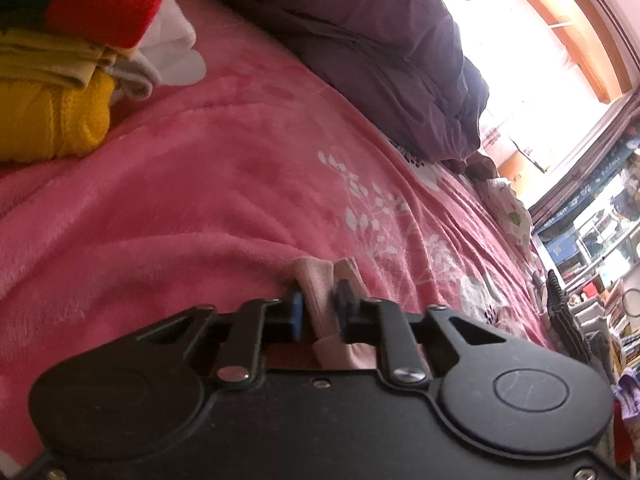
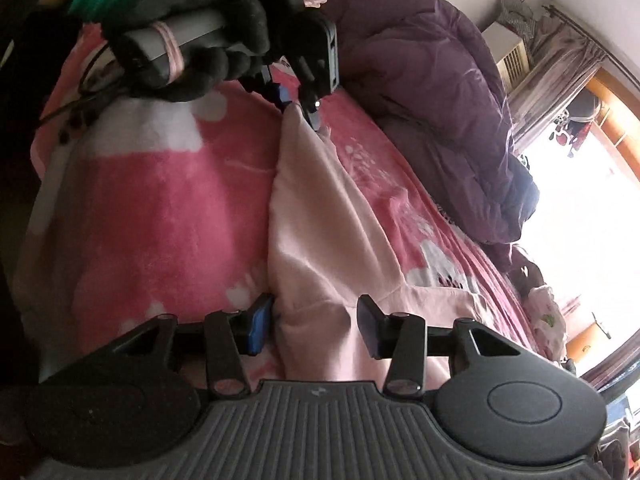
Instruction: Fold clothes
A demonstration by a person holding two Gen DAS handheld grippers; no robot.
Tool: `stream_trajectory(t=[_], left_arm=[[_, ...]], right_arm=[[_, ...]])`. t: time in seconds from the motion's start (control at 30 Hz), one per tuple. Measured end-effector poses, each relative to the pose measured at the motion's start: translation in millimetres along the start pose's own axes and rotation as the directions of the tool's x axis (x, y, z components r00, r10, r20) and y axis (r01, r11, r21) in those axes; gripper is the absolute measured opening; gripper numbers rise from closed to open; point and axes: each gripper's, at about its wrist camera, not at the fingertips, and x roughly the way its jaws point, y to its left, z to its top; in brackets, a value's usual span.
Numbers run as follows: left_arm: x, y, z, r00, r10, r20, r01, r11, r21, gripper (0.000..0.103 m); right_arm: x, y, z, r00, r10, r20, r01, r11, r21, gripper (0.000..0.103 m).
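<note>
We work on a bed covered by a pink blanket with white flower prints. Our left tool is clamped on a bunched edge of the pale pink garment; the cloth is squeezed between its blue pads and pokes out ahead of them onto the blanket. In the right wrist view that same left tool shows at the far end of the garment, held by a hand in a dark fuzzy glove, with the cloth rising to a peak where it is pinched.

From there the garment runs as a long strip down the blanket toward our right tool. Its jaws stand apart, astride a raised fold of the pink cloth. The left pad sits just beside the fold, and the right pad is clear of it, so nothing is pinched there.

A rumpled purple duvet lies along the far side of the bed. A stack of folded clothes in yellow, red, white and tan sits at the upper left of the left wrist view. A bright window lies beyond the duvet.
</note>
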Motion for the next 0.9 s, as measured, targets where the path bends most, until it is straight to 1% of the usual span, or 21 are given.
stream_trajectory(t=[0.03, 0.07, 0.1, 0.13, 0.17, 0.23, 0.33, 0.43, 0.47, 0.53, 0.57, 0.6, 0.63, 0.67, 0.7, 0.73, 0.77, 0.83, 0.9], left_arm=[[-0.5, -1.0, 0.0, 1.000, -0.001, 0.007, 0.001, 1.000, 0.012, 0.005], [-1.5, -2.3, -0.1, 1.000, -0.001, 0.017, 0.000, 1.000, 0.024, 0.003], [-3.2, -4.0, -0.2, 0.999, 0.003, 0.033, -0.005, 0.999, 0.036, 0.003], [-5.3, -5.8, -0.1, 0.999, 0.009, 0.053, -0.012, 0.999, 0.049, 0.003], [-7.3, -7.7, 0.0, 0.997, 0.015, 0.073, -0.019, 0.998, 0.061, 0.003], [-8.0, -8.9, -0.1, 0.995, 0.030, 0.092, -0.037, 0.996, 0.077, 0.003], [-2.6, -9.3, -2.1, 0.994, 0.056, 0.091, -0.065, 0.993, 0.099, 0.003], [5.4, -11.3, -4.6, 0.990, 0.120, 0.077, -0.129, 0.982, 0.134, 0.004], [6.6, -11.6, -4.3, 0.988, 0.135, 0.073, -0.144, 0.980, 0.139, 0.008], [6.0, -11.3, -1.5, 0.987, 0.147, 0.066, -0.155, 0.979, 0.133, 0.010], [5.7, -11.1, -0.2, 0.986, 0.153, 0.062, -0.160, 0.979, 0.130, 0.015], [3.3, -11.9, 1.0, 0.984, 0.165, 0.071, -0.173, 0.976, 0.131, 0.017], [-2.2, -14.2, 1.3, 0.977, 0.187, 0.099, -0.200, 0.969, 0.142, 0.021], [-9.2, -17.6, 0.8, 0.968, 0.210, 0.136, -0.231, 0.960, 0.160, 0.021], [-16.8, -22.6, -0.4, 0.961, 0.217, 0.169, -0.247, 0.951, 0.183, 0.021], [-24.7, -28.6, -2.2, 0.958, 0.212, 0.195, -0.252, 0.944, 0.212, 0.021], [-31.3, -34.8, -4.6, 0.958, 0.199, 0.208, -0.247, 0.938, 0.242, 0.021], [-39.4, -49.3, -14.5, 0.973, 0.145, 0.181, -0.198, 0.924, 0.326, 0.021], [-43.6, -62.9, -29.1, 0.991, 0.069, 0.113, -0.111, 0.900, 0.421, 0.021]], right_arm=[[0.5, 2.4, 1.8, 1.000, -0.011, 0.009, 0.011, 1.000, -0.028, 0.036], [-0.6, 5.7, 3.8, 0.999, -0.026, 0.026, 0.027, 0.998, -0.061, 0.033], [-1.1, 6.4, 5.7, 0.999, -0.012, 0.031, 0.014, 0.998, -0.063, 0.029], [-1.5, 6.9, 7.6, 0.999, 0.002, 0.034, 0.000, 0.998, -0.064, 0.018], [1.6, 3.3, 8.7, 0.999, 0.047, 0.010, -0.046, 0.999, -0.026, 0.014], [0.4, -4.8, 8.7, 0.994, 0.112, 0.002, -0.112, 0.992, 0.057, 0.012], [-8.1, -0.6, 4.8, 0.989, 0.145, 0.017, -0.146, 0.986, 0.082, 0.012], [-5.0, 3.6, -0.4, 0.985, 0.171, 0.008, -0.171, 0.979, 0.113, 0.014], [-3.0, 3.3, 0.2, 0.985, 0.173, 0.006, -0.172, 0.977, 0.126, 0.014], [-3.9, 3.6, 3.9, 0.986, 0.166, -0.002, -0.165, 0.979, 0.120, 0.014], [-4.9, 4.3, 6.6, 0.987, 0.161, -0.008, -0.160, 0.981, 0.111, 0.014], [-7.8, 4.1, 8.4, 0.988, 0.154, -0.005, -0.153, 0.983, 0.103, 0.017], [-11.9, 1.6, 9.6, 0.988, 0.153, 0.005, -0.153, 0.982, 0.108, 0.019], [-18.7, -1.2, 10.2, 0.988, 0.155, 0.025, -0.157, 0.978, 0.136, 0.022], [-25.3, -4.1, 10.9, 0.987, 0.156, 0.046, -0.162, 0.973, 0.165, 0.027], [-30.0, -6.7, 11.8, 0.985, 0.158, 0.066, -0.168, 0.964, 0.205, 0.030], [-31.5, -8.6, 11.2, 0.985, 0.152, 0.079, -0.167, 0.959, 0.230, 0.031], [-28.2, -11.0, 10.5, 0.987, 0.137, 0.089, -0.157, 0.944, 0.291, 0.031], [-18.3, -13.6, 8.1, 0.986, 0.143, 0.083, -0.163, 0.919, 0.359, 0.031]])
